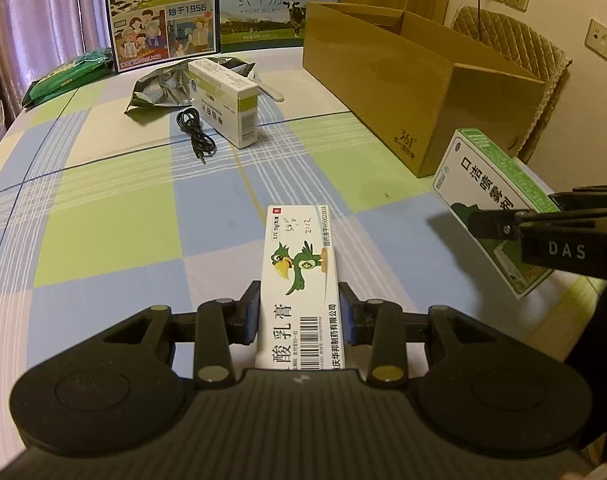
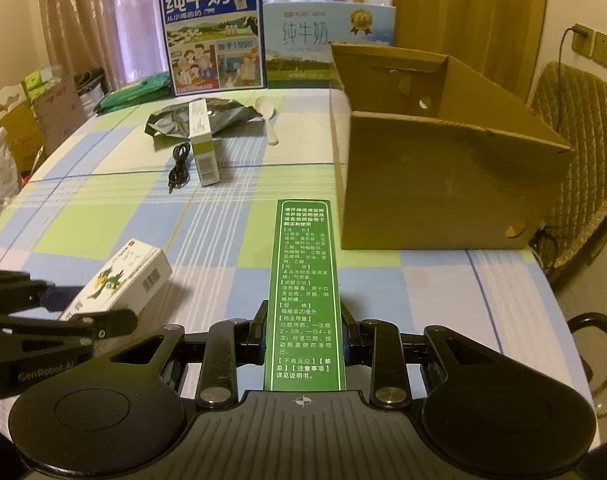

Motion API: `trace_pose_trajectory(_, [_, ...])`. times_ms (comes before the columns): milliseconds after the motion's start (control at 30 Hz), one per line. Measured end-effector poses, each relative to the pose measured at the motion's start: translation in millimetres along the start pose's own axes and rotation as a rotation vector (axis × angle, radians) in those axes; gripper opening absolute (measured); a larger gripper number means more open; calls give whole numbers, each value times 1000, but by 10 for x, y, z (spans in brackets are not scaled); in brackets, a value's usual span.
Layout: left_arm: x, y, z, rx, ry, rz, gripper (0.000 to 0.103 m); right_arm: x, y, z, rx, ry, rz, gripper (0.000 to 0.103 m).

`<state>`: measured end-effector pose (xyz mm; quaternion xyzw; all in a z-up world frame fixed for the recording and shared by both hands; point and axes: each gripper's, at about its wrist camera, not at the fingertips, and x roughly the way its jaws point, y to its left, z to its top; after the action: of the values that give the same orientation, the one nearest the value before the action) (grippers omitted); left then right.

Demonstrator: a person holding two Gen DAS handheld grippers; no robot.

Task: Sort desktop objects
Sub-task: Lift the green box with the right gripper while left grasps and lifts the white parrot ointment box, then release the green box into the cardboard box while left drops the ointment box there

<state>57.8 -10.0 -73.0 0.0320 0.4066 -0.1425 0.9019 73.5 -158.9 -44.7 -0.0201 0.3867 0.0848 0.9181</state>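
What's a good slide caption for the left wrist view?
Left gripper holds a parrot-printed ointment box over the checked tablecloth.

parrot box (image 1: 301,276), green box (image 2: 303,292) held aloft

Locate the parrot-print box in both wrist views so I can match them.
Left wrist: parrot-print box at bottom centre, clamped in the left gripper.
Right wrist: same box at lower left, tilted, held off the table.
Shared landmark: open cardboard box, to the right in both.

cable (image 1: 195,136) left of carton (image 1: 227,100), spoon (image 2: 268,120) seemingly behind
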Motion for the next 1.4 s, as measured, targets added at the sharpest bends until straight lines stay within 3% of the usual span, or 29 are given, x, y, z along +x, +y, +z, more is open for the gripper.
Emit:
trace_pose_trajectory(367, [-200,-211,36,16,-10,-1,33,-233,-221,-34,51,-31,-15,28])
trace_pose_trajectory(700, [-253,-481,307,55,-45,-34,33,-451,-518,132,96,-98,-46,28])
trace_pose_trajectory(1067, [-242,-905,1053,108,-147,-112,33,-622,-1018,760,116,-212,-84,28])
trace_pose_trajectory(1400, [-35,-1124,1768,111,-192,-149,33,-411,-1362,1260,93,-226,-87,28])
